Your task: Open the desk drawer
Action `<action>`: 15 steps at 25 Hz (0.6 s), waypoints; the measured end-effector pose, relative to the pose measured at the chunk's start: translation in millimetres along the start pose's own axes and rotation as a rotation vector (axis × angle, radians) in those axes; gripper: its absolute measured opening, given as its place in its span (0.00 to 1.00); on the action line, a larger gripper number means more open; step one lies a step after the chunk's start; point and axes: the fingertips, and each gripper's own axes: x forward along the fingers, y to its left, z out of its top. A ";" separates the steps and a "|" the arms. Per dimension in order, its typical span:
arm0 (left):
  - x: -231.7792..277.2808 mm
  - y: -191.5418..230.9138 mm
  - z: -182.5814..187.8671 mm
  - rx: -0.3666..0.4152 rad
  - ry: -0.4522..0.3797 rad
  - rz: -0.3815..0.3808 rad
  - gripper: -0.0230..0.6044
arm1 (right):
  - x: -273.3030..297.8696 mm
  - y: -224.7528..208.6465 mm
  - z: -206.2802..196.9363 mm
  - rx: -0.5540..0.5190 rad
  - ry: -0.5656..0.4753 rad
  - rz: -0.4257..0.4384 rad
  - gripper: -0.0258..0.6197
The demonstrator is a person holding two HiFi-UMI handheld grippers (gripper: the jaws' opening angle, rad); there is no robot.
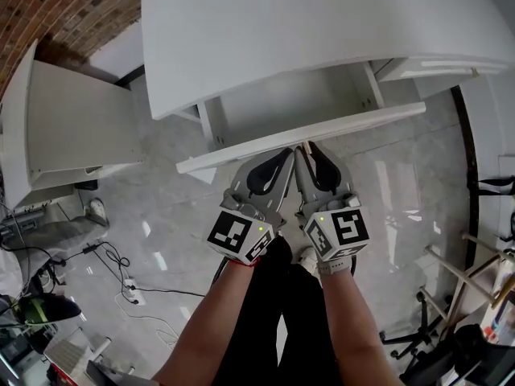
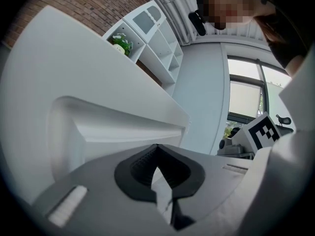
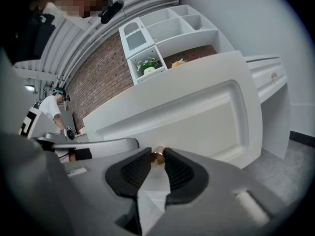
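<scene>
The white desk (image 1: 265,30) has its drawer (image 1: 306,137) pulled out toward me, its empty inside showing. Both grippers sit side by side at the middle of the drawer front. My right gripper (image 1: 305,148) is shut on the small brass knob (image 3: 158,155), which shows pinched between the dark pads in the right gripper view, against the panelled drawer front (image 3: 197,117). My left gripper (image 1: 287,153) is just left of it, its jaws meeting at the tips (image 2: 157,147) with nothing seen between them, close to the drawer front (image 2: 113,127).
A second white desk (image 1: 72,127) stands at the left. Cables and a power strip (image 1: 129,293) lie on the tiled floor. A chair base (image 1: 418,332) and a wooden rack (image 1: 475,264) are at the right. My legs are right below the grippers.
</scene>
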 end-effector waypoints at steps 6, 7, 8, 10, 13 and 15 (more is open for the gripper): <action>-2.8 -2.8 -4.1 -0.001 -0.023 0.041 0.04 | -9.6 2.1 -4.2 0.008 0.004 0.032 0.15; -3.6 -4.8 -5.5 -0.006 -0.022 0.045 0.04 | -12.1 2.3 -5.4 0.016 0.004 0.029 0.15; -4.7 -6.0 -6.2 -0.011 -0.022 0.048 0.04 | -13.8 2.9 -6.1 0.024 0.005 0.025 0.15; -7.7 -7.7 -7.0 -0.012 -0.022 0.060 0.04 | -16.7 4.9 -7.8 0.035 0.009 0.023 0.15; -9.9 -15.6 -9.7 -0.004 -0.018 0.074 0.04 | -24.4 3.7 -9.4 0.035 0.009 0.034 0.15; -11.4 -20.4 -10.7 0.005 -0.016 0.077 0.04 | -28.7 3.5 -9.2 0.032 0.010 0.040 0.15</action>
